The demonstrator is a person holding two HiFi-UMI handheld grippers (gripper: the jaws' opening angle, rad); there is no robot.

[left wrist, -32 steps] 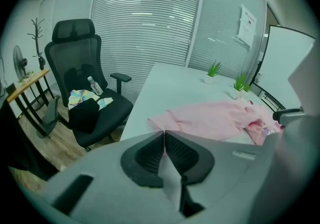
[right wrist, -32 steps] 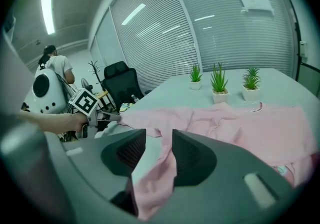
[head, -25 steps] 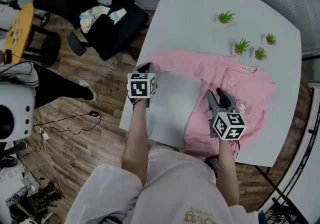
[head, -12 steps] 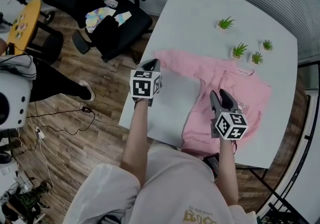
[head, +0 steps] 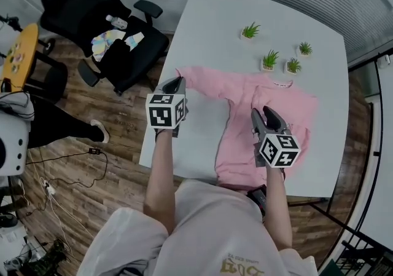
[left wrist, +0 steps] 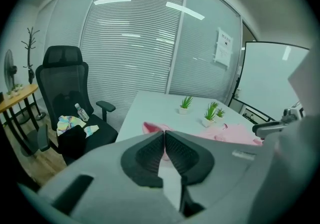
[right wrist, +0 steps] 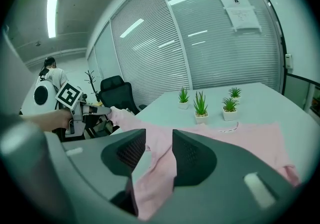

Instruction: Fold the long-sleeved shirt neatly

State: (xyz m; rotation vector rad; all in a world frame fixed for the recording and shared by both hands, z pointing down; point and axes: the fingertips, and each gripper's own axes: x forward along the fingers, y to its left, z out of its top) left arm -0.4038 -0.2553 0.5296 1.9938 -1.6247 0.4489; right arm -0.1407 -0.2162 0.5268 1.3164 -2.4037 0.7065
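Head view shows the pink long-sleeved shirt (head: 279,106) spread on the white surface (head: 209,16), with one sleeve (head: 209,80) stretched toward the surface's left edge. It looks soft, light and limp, likely to sag and wrinkle wherever it is unsupported, so cuff, shoulder and hem seem the best holds. The left gripper (head: 177,81) is clamped on the sleeve's cuff. The right gripper (head: 265,114) hangs over the shirt's body, jaws apart, pads not pressing the cloth.

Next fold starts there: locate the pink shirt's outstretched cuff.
Head view: the cuff is by the white table's left edge, pinched in the left gripper's shut jaws, left of the right gripper.
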